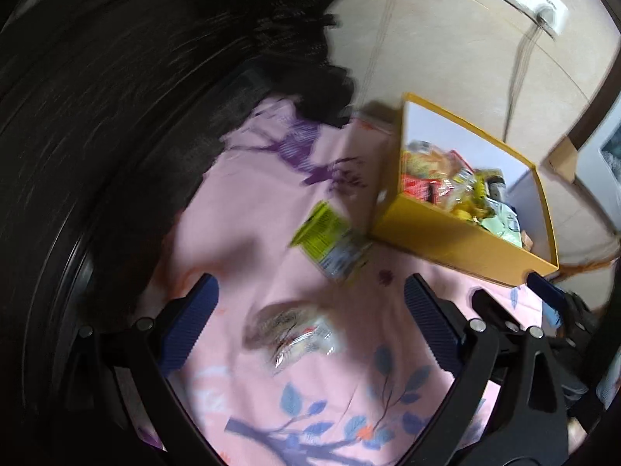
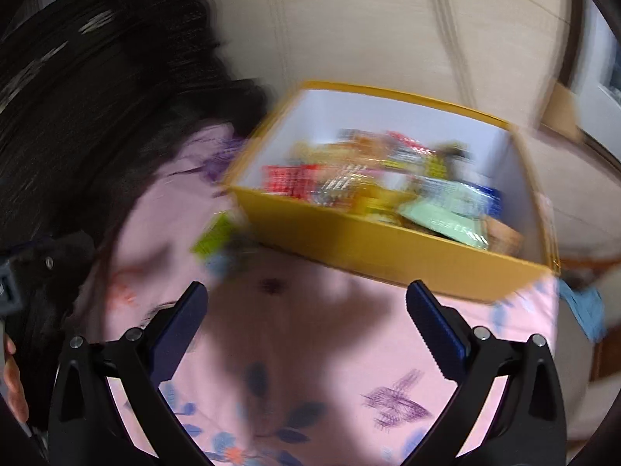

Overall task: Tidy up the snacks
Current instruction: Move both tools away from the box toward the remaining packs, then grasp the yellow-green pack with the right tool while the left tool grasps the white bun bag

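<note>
A yellow cardboard box [image 1: 446, 239] full of mixed snack packets stands on a pink floral cloth [image 1: 271, 202]; it also shows in the right wrist view [image 2: 388, 248]. A green snack packet [image 1: 330, 239] lies on the cloth beside the box's left corner, also seen blurred in the right wrist view [image 2: 215, 239]. A clear silvery snack packet [image 1: 295, 334] lies on the cloth between the fingers of my open, empty left gripper [image 1: 310, 318]. My right gripper [image 2: 306, 310] is open and empty above the cloth in front of the box.
A large black object [image 1: 116, 116] covers the left side of both views. A wall with a white socket and cable [image 1: 535, 7] rises behind the box. The right gripper's body [image 1: 543, 310] shows at the right of the left wrist view. Both views are motion-blurred.
</note>
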A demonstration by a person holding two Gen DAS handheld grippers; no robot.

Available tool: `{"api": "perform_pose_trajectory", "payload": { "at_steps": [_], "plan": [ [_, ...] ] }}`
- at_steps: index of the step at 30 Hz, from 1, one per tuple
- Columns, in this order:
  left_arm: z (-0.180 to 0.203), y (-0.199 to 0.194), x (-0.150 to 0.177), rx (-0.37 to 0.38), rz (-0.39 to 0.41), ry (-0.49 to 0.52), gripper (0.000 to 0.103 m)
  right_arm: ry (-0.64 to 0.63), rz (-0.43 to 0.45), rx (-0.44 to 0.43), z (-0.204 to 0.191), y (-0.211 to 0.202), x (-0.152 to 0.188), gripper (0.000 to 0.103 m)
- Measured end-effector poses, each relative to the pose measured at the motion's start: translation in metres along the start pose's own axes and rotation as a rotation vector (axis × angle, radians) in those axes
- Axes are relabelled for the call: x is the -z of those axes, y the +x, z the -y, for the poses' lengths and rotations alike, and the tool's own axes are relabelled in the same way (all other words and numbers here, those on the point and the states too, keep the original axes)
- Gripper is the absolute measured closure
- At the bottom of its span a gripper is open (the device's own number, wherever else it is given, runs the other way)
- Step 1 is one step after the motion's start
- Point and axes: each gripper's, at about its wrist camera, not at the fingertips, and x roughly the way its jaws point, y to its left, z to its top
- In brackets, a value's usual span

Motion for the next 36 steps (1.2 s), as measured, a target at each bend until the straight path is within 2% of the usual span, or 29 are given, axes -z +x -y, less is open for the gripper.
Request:
{"api": "perform_pose_trajectory", "payload": {
  "at_steps": [2, 4, 9, 14, 16, 18, 19, 20, 22, 23, 24, 26, 29, 36],
  "plan": [
    [-0.017, -0.013, 0.018, 0.013, -0.002, -0.044, 0.005, -0.064, -0.009, -0.056, -0.021, 0.013, -0.003, 0.001],
    [-0.027, -0.022, 0.034, 0.014, -0.018, -0.047, 0.005, -0.135, -0.022, -0.112, -0.046, 0.03, -0.006, 0.001],
    [-0.047, -0.032, 0.065, 0.037, -0.064, -0.07, 0.005, -0.248, -0.064, -0.163, -0.09, 0.082, -0.025, 0.001],
    [-0.055, -0.025, 0.076, 0.006, -0.09, -0.084, 0.005, -0.41, -0.163, -0.086, -0.115, 0.147, -0.038, 0.001],
    [-0.059, -0.022, 0.08, -0.003, -0.104, -0.093, 0.005, -0.515, -0.239, -0.067, -0.123, 0.172, -0.03, 0.001],
    [-0.06, -0.018, 0.082, -0.012, -0.117, -0.101, 0.005, -0.558, -0.367, -0.011, -0.118, 0.203, -0.016, 0.001],
    [-0.061, -0.016, 0.082, -0.012, -0.12, -0.106, 0.005, -0.522, -0.328, -0.048, -0.112, 0.2, -0.017, 0.001],
    [-0.061, -0.015, 0.082, -0.015, -0.123, -0.109, 0.005, -0.496, -0.329, -0.065, -0.106, 0.203, -0.016, 0.001],
    [-0.059, -0.012, 0.081, -0.018, -0.126, -0.109, 0.005, -0.449, -0.309, -0.099, -0.096, 0.203, -0.017, 0.009],
    [-0.057, -0.01, 0.08, -0.017, -0.128, -0.105, 0.005, -0.442, -0.288, -0.101, -0.093, 0.2, -0.018, 0.029],
    [-0.055, -0.008, 0.079, -0.014, -0.13, -0.099, 0.005, -0.415, -0.27, -0.11, -0.086, 0.194, -0.022, 0.041],
    [-0.049, -0.004, 0.078, -0.012, -0.131, -0.083, 0.005, -0.365, -0.297, -0.133, -0.074, 0.192, -0.027, 0.042],
    [-0.039, 0.008, 0.076, -0.014, -0.141, -0.057, 0.005, -0.361, -0.306, -0.121, -0.059, 0.184, -0.019, 0.042],
    [-0.015, 0.06, 0.073, -0.027, -0.177, 0.004, 0.005, -0.313, -0.313, -0.069, -0.014, 0.133, 0.044, 0.042]
  ]
}}
